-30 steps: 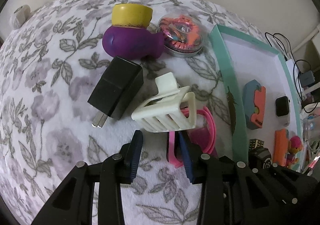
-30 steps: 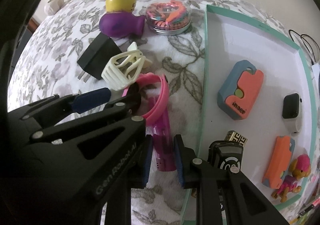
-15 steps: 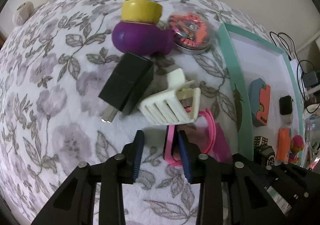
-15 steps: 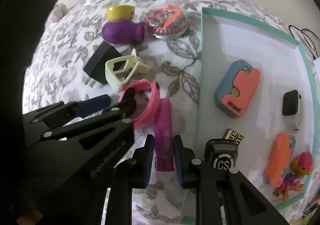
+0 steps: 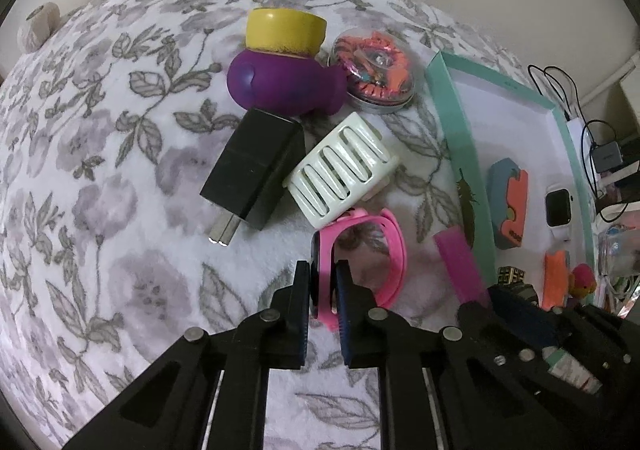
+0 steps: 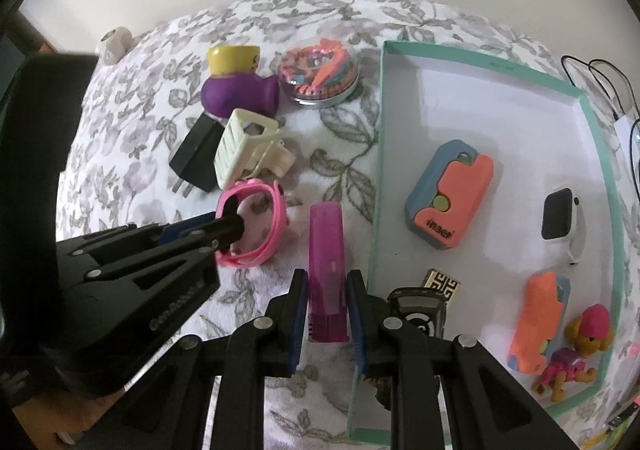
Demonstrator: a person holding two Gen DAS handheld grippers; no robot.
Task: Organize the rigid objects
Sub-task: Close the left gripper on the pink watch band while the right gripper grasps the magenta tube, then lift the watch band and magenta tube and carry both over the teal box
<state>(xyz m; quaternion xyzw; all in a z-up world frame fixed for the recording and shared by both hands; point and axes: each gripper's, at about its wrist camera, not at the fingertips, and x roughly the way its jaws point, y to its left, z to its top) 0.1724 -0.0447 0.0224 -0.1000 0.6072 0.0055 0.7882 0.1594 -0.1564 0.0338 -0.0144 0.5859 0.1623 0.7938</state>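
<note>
Claw notes, near to far. Left claw (image 5: 323, 284) pinches the pink watch (image 5: 360, 250) by its dark face; the lower strap is hidden behind the fingers. Right claw (image 6: 327, 300) is clamped on the translucent magenta case (image 6: 326, 270), just left of the teal box (image 6: 378, 169). Beyond the watch: cream hair clip (image 5: 344, 175), black charger (image 5: 256, 165), purple toy (image 5: 284, 83). Box contents are partly cut off by the frame edge.

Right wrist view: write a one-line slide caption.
Right gripper shut on a purple case beside the teal tray; left gripper shut on a pink watch.
</note>
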